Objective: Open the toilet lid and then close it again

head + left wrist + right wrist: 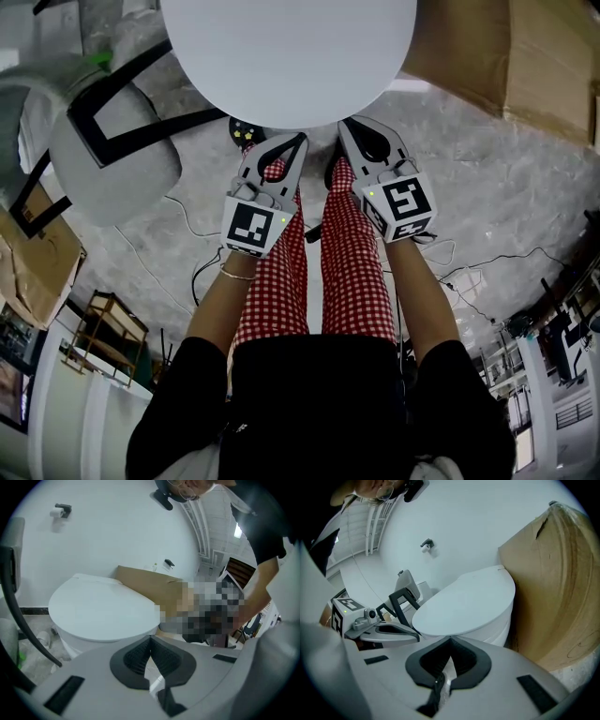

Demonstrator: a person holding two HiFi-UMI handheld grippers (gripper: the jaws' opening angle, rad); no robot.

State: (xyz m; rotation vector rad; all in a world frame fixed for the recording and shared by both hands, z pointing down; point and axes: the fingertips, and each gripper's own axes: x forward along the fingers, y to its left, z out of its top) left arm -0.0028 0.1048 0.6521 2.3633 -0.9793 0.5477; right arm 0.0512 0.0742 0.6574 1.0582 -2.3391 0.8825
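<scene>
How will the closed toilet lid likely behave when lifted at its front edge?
The toilet lid looks like one smooth, rigid white shell, so it should probably pivot up stiffly, not flex. Its glossy, flat top offers no handle, so fingers may slip; hooking under the overhanging rim seems safer.

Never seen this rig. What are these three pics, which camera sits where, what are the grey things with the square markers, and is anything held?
There is no robot here: a person holds a hand-held gripper in each hand. The head view looks steeply down from the person's head. It shows the left hand-held gripper and the right hand-held gripper, each carrying a marker cube, above red checked trousers. The other two cameras ride on the grippers and look along their jaws. Both pairs of jaws are together, with nothing between them. Just ahead is the white toilet lid, which is down. Brown cardboard stands beside it on the concrete floor.
</scene>
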